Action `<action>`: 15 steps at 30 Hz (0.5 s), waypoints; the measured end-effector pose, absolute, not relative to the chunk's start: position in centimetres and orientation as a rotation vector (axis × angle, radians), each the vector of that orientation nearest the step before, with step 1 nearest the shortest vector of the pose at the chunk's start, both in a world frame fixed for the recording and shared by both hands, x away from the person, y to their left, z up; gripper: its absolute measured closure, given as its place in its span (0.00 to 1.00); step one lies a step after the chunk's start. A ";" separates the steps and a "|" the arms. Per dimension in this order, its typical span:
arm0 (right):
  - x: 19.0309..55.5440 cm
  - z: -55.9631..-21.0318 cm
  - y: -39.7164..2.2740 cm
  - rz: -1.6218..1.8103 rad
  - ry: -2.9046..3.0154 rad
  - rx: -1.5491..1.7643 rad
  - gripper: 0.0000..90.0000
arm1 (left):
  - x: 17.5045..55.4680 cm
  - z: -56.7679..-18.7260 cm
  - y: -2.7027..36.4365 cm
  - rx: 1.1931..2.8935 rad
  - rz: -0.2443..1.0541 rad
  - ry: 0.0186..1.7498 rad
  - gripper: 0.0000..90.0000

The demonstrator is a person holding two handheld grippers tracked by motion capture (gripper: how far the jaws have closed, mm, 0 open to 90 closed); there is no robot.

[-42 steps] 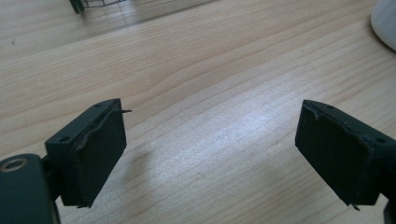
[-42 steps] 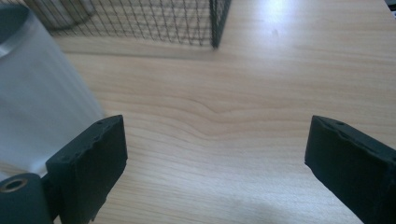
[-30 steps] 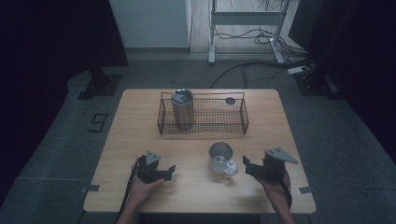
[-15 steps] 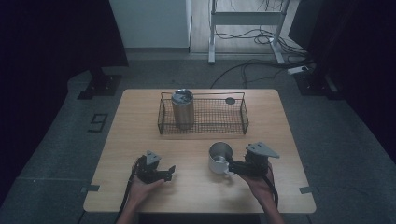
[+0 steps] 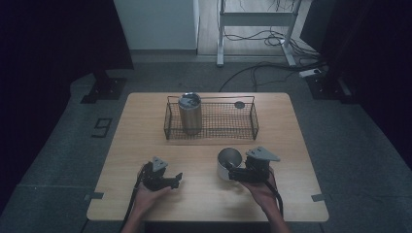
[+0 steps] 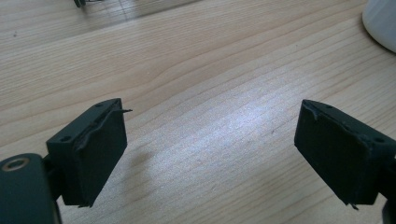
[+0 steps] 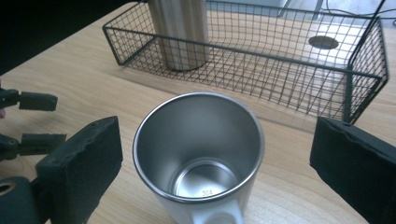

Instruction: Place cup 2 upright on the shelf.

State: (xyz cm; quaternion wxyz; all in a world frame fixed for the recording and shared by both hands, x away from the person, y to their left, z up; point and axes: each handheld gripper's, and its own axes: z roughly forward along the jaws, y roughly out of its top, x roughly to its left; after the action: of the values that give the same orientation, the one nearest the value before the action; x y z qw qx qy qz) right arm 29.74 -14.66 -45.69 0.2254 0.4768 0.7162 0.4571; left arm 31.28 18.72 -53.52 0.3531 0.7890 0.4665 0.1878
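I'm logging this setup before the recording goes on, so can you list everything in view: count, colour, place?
table: one, light wood, centre of the room on a grey floor
wire basket: one, black, far middle of the table
tall tumbler: one, steel, upright in the basket's left end
mug: one, steel inside with a white outside and handle, upright and empty, on the table in front of the basket, between the right gripper's open fingers, not touching them
round hole: one, dark, in the tabletop behind the basket's right part
cables: several, black, on the floor beyond the table
left gripper: one, black, near left of the table, fingers open over bare wood
right gripper: one, black, at the mug
hands: two, at the near edge
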 end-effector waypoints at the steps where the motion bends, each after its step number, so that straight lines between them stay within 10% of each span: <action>1: 29.8 -45.7 -14.6 1.257 1.982 1.313 0.02 | 31.3 -53.5 18.7 2.042 0.485 1.207 0.11; 15: 30.3 -47.2 -13.1 1.195 2.055 1.281 0.00 | 31.2 -53.8 18.4 2.045 0.522 1.201 0.11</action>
State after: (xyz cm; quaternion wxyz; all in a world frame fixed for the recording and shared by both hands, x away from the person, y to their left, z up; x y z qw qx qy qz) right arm 30.33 -13.09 -47.16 0.2188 0.4629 0.7425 0.4319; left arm 31.18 18.43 -53.82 0.3492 0.7891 0.4635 0.2014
